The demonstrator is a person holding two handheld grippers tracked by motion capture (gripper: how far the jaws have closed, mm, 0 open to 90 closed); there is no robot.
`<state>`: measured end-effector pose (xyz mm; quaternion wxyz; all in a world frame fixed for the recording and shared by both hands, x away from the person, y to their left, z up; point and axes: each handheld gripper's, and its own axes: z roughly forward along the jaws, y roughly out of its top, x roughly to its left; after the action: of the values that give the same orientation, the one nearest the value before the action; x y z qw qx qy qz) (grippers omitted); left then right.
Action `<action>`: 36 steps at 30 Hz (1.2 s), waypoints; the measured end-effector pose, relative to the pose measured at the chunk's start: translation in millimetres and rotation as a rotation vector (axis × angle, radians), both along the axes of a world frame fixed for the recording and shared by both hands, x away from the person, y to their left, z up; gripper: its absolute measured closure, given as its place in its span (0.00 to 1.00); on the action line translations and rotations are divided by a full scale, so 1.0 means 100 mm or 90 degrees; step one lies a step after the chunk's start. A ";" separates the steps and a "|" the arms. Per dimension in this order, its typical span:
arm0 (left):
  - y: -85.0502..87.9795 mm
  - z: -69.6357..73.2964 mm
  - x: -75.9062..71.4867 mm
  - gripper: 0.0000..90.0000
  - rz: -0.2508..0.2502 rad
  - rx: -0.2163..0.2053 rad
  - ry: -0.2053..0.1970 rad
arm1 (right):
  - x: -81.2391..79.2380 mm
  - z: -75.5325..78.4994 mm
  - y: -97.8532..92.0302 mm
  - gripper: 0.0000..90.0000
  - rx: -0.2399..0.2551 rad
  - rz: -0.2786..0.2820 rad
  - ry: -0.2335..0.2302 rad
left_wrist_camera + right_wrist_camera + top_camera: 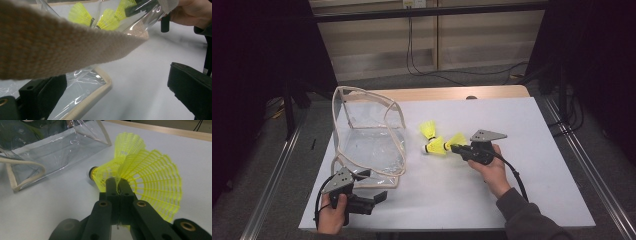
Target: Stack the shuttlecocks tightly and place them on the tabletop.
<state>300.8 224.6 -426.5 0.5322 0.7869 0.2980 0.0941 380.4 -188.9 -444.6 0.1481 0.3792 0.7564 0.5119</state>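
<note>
Shuttlecock (152, 182) skirt is pinched edge-on in the closed right tool (120, 185), just above the counter (512, 120) beside two others. The thin mesh could slip or crumple on lifting. Left tool (379, 197) gapes open, holding nothing, beside the clear bag (367, 135).

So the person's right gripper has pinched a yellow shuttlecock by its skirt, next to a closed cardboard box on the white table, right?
Not quite: it is a clear plastic bag with beige trim, standing open, not a cardboard box. The high view shows it. The rest holds: the right gripper is shut on the yellow shuttlecock by its skirt, on the white table.
</note>
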 end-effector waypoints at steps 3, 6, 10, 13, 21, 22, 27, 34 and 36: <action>0.00 0.00 0.00 0.03 0.000 0.000 0.000 | 0.01 -0.01 0.02 0.99 -0.005 0.002 -0.001; 0.00 0.00 0.00 0.03 0.000 0.000 0.000 | 0.02 -0.02 0.04 0.99 -0.004 0.002 0.001; 0.00 0.00 0.00 0.03 0.001 0.002 -0.001 | 0.04 -0.02 0.08 0.99 -0.007 0.006 0.005; 0.00 0.00 0.00 0.03 0.000 -0.002 0.000 | 0.05 -0.01 0.12 0.99 -0.012 0.011 0.004; 0.00 0.00 0.01 0.03 -0.003 -0.002 -0.002 | 0.07 -0.03 0.19 0.98 -0.028 0.016 0.016; 0.01 0.00 0.01 0.03 -0.003 -0.001 -0.002 | 0.07 -0.04 0.19 0.98 -0.030 0.016 0.018; 0.01 0.00 0.01 0.03 -0.003 -0.002 -0.002 | 0.08 -0.05 0.17 0.95 -0.051 0.011 0.031; 0.01 0.00 0.01 0.03 -0.003 -0.001 -0.002 | 0.07 -0.07 0.14 0.89 -0.067 0.009 0.047; 0.01 0.00 0.01 0.03 -0.003 -0.001 -0.001 | 0.07 -0.08 0.13 0.88 -0.069 0.011 0.053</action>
<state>301.4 225.1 -426.4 0.5334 0.7869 0.2957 0.0936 386.9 -176.0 -452.6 0.1325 0.3853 0.7917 0.4551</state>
